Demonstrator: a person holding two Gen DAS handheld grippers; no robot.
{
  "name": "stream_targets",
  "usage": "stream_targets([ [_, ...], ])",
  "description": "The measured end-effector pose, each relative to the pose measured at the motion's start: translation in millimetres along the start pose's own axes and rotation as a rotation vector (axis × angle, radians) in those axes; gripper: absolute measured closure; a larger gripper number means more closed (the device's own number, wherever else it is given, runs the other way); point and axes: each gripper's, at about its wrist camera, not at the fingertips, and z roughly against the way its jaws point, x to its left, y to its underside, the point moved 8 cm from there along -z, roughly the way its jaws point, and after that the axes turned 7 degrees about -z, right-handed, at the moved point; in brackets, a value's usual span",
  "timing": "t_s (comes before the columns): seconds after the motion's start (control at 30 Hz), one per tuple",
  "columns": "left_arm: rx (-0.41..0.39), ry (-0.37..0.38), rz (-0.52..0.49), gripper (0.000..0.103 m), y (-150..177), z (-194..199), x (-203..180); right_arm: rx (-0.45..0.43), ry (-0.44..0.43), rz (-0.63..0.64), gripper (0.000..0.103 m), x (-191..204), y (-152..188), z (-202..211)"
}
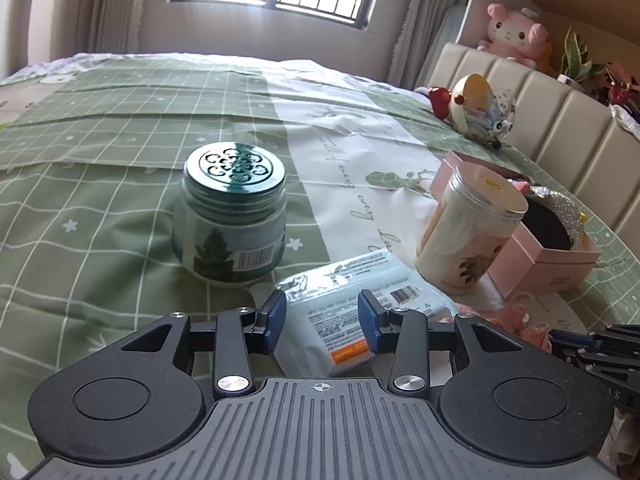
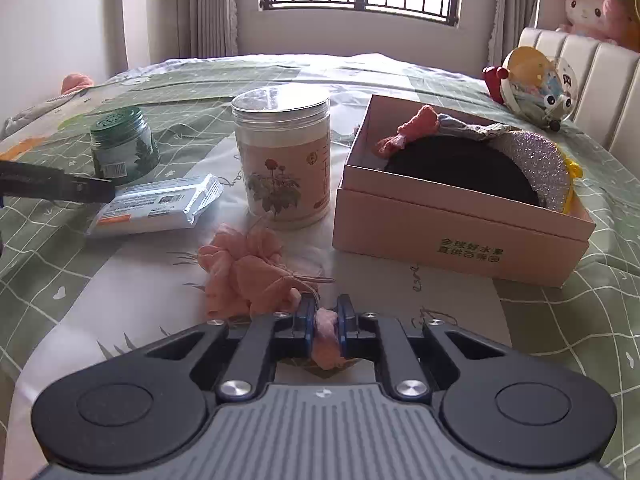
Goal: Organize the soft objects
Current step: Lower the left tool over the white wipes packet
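A peach fabric flower (image 2: 244,272) with thin strings lies crumpled on the bedspread, in front of a clear lidded jar (image 2: 282,160). My right gripper (image 2: 325,308) is shut on a pinkish end of that cloth, pinched between the blue pads. To its right stands an open pink box (image 2: 460,232) holding a peach bow (image 2: 408,130), a glittery band and black items. My left gripper (image 1: 322,304) is open, its pads either side of the near corner of a wipes pack (image 1: 352,292) lying flat on the bed. Whether the pads touch the pack is unclear.
A green-lidded jar (image 1: 230,216) stands left of the wipes. A round toy (image 1: 480,108) leans at the padded headboard (image 1: 560,120), and a pink plush (image 1: 514,34) sits on the shelf above. Another peach item (image 2: 76,80) lies at the bed's far left edge.
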Motion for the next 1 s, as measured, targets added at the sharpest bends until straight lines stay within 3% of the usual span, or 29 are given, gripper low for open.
stream_targets([
  [0.27,0.053,0.053,-0.137,0.060,-26.7,-48.5,-20.6,-0.049,-0.048,-0.004,0.060,3.8,11.1,-1.6],
  [0.4,0.085,0.044,-0.174,0.059,-29.0,-67.8,-23.1,-0.046,-0.064,-0.024,0.057,2.2,10.6,-3.3],
  [1.0,0.110,0.102,-0.050,0.059,-14.6,-51.1,-7.9,-0.045,-0.071,-0.025,0.051,3.9,12.9,-4.3],
])
